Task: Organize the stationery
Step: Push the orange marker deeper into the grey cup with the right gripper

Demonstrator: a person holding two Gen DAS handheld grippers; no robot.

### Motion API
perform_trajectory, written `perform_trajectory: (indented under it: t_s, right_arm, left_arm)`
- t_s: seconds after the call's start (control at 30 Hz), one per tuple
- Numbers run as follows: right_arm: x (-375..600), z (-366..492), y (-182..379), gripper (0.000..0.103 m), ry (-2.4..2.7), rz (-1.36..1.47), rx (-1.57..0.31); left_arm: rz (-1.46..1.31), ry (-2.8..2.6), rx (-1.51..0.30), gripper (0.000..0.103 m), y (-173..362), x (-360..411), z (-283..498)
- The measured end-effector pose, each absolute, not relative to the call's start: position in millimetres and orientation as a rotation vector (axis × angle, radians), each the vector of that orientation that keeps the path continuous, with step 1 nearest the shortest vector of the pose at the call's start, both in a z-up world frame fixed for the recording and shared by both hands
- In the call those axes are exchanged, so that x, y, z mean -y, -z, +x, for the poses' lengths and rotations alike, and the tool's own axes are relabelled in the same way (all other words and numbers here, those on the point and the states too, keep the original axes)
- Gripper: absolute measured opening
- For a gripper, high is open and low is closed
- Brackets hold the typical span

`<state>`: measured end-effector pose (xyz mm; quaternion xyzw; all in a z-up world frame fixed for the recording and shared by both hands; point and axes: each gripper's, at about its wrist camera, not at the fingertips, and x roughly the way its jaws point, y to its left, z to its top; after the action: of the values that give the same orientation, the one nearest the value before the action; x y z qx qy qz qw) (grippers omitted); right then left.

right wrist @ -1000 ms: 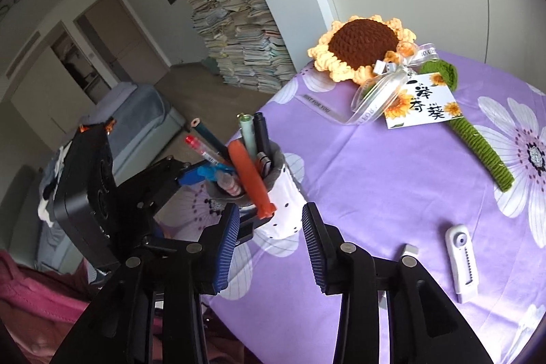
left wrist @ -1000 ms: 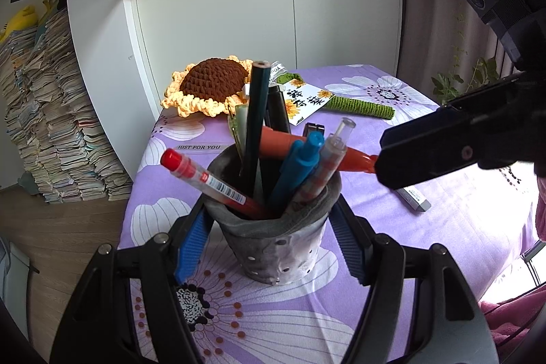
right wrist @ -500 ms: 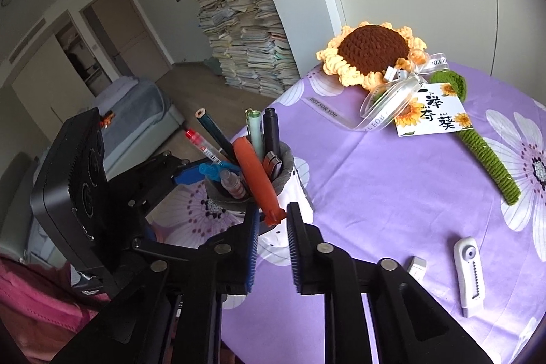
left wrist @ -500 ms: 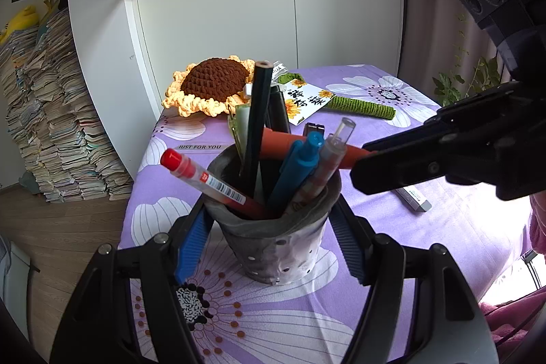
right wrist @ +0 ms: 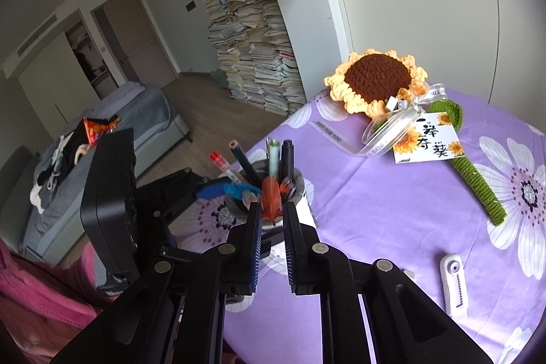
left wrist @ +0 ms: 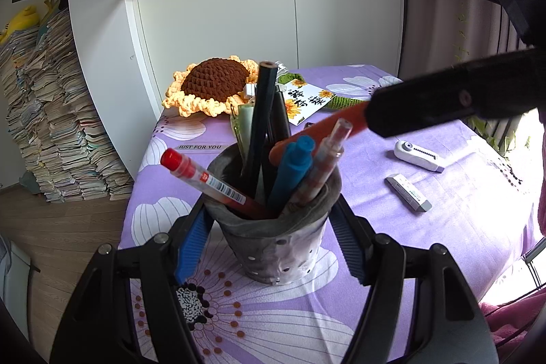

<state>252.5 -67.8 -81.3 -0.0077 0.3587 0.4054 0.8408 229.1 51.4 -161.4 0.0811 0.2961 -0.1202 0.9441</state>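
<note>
A grey pen cup (left wrist: 279,248) stands on the purple flowered tablecloth (left wrist: 460,227), and my left gripper (left wrist: 269,217) is shut on its sides. It holds a red pen (left wrist: 204,179), a dark pencil (left wrist: 262,111), blue pens (left wrist: 293,166), a clear pen and an orange pen (left wrist: 327,125) that leans out to the right. In the right wrist view my right gripper (right wrist: 272,217) has its jaws closing on the orange pen's (right wrist: 271,197) outer end, pads against it, just above the cup (right wrist: 300,190). One of its black fingers (left wrist: 443,101) crosses the left wrist view.
A white correction tape (left wrist: 419,156) and an eraser (left wrist: 407,188) lie right of the cup. A crocheted sunflower (right wrist: 377,79) with a card (right wrist: 426,142) lies at the table's far side. Stacks of books (left wrist: 51,111) stand on the floor by the cabinet.
My right gripper came in toward the cup and its jaws narrowed from wide apart onto the orange pen's end. The left gripper and cup stayed still.
</note>
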Motion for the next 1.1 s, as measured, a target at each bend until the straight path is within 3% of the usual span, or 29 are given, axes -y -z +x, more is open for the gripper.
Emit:
perform_trajectory:
  t_s: [0.93,1.1]
  right_arm:
    - [26.6,284.0,83.2,0.014,-0.841,-0.025,-0.889]
    - [37.5,291.3,82.2,0.014,-0.871,0.088,-0.918]
  left_arm:
    - [0.16,0.246,-0.603,0.068,160.9,-52.4,226.9]
    - [0.162,0.245,-0.601,0.068,160.7,-52.3,227.1]
